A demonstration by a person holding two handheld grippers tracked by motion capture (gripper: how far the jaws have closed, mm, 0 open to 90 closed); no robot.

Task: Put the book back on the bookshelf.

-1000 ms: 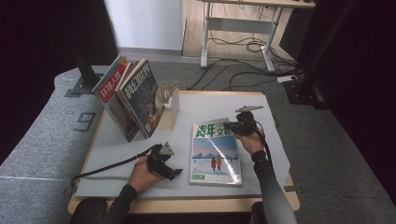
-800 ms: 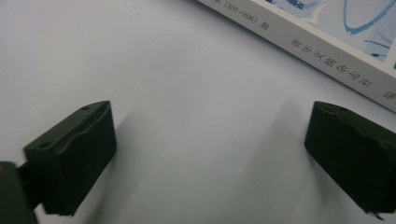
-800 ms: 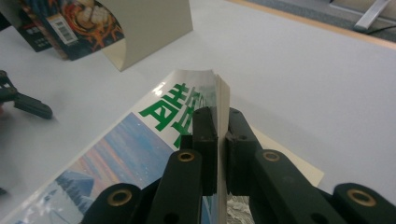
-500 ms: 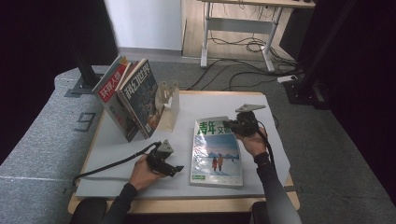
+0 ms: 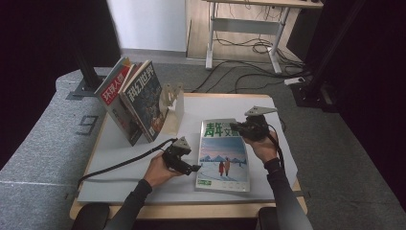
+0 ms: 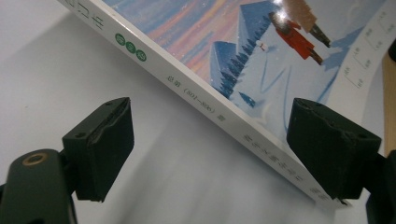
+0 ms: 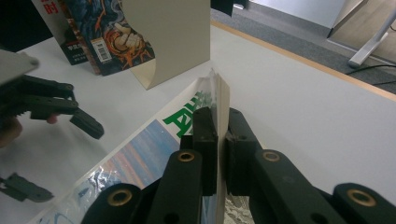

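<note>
Since a second ago, I have tipped the magazine (image 5: 223, 154) up by its right edge, and my left gripper (image 5: 190, 167) has slid in toward its spine. My right gripper (image 7: 221, 140) is clamped tight on the magazine's upper right corner, the two black jaws squeezing the pages between them, so that side now hangs off the table (image 5: 115, 158) while the spine side stays low. In the right gripper view the page edge stands up just past the jaw tips, with the green title print running off to the left below them.

My left gripper's jaws have just been closing a little, yet they stand wide, with nothing pinched. In the left gripper view the magazine's white spine (image 6: 224, 119) runs slantwise just ahead of the jaws and crosses right in front of the right-hand jaw; I cannot tell whether that jaw touches it.

Well beyond my left gripper, two more magazines (image 5: 136, 103) lean together against a pale bookend (image 5: 173, 103) at the far side of the table.
</note>
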